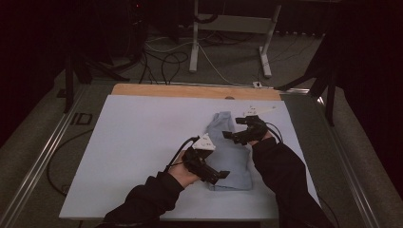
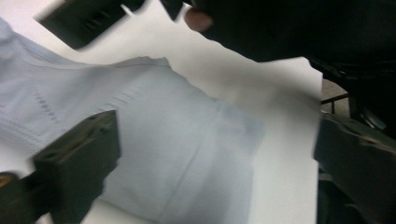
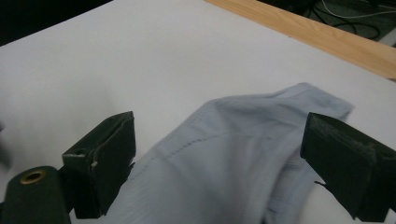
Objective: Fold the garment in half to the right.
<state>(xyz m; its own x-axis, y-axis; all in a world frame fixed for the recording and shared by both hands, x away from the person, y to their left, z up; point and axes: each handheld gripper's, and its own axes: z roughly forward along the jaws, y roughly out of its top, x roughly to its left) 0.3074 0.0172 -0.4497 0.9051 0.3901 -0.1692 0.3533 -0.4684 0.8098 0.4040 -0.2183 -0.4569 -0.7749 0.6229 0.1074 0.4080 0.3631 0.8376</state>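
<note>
Folding a pale blue knitted cloth garment (image 1: pixel 229 154) on the white-topped table (image 1: pixel 138 142), mid-way.
Garment lies right of centre, partly folded, near end squared, far end still bunched. Left hand-held gripper (image 1: pixel 219 175) jaws wide over near edge, nothing held; right hand-held gripper (image 1: pixel 230 136) open above far part, cloth between jaws ungripped. Remaining: fold far end.

A big white sheet (image 1: pixel 142 142) covers the tabletop (image 1: pixel 190 90). A strip of light brown wood shows along the far edge. A pale blue cloth (image 1: pixel 228 156) lies flat on the white sheet, toward the right side.
</note>
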